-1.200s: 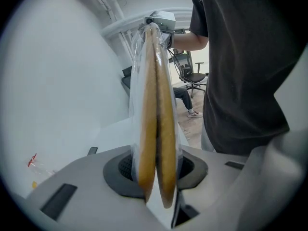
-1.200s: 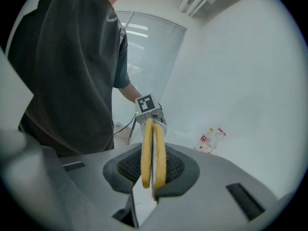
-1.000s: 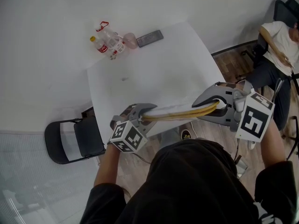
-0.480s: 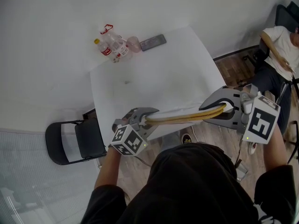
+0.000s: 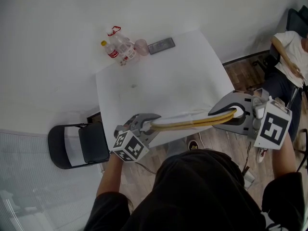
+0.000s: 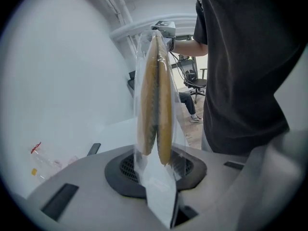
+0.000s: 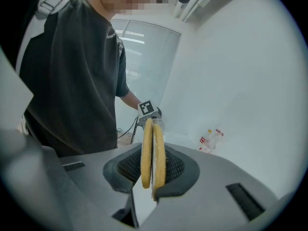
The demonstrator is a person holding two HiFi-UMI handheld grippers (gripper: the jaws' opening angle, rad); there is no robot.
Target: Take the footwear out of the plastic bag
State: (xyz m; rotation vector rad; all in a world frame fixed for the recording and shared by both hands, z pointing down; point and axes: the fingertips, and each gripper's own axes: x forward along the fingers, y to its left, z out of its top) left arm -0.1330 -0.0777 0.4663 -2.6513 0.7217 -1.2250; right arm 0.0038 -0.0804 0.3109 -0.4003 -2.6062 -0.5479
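Observation:
A pair of flat yellow footwear [image 5: 192, 122] lies sole to sole inside a clear plastic bag [image 5: 175, 115], stretched level between both grippers over the table's near edge. My left gripper [image 5: 150, 121] pinches the bag's empty flap [image 6: 159, 196], and its jaws are closing on the plastic between them. In the left gripper view the footwear [image 6: 155, 95] stands edge-on beyond the left gripper [image 6: 156, 177]. My right gripper [image 5: 230, 113] is shut on the other end of the footwear [image 7: 153, 148]; the right gripper view shows both soles clamped in the right gripper [image 7: 144, 186].
The white table [image 5: 163, 81] carries plastic bottles [image 5: 120, 49], a pink cup [image 5: 141, 46] and a dark phone [image 5: 161, 45] at its far edge. A black folding chair [image 5: 77, 146] stands to the left. A seated person [image 5: 288, 47] is at the far right.
The head view has shifted a little, so everything sits slightly lower and to the right. Both grippers still hold the bagged footwear stretched between them.

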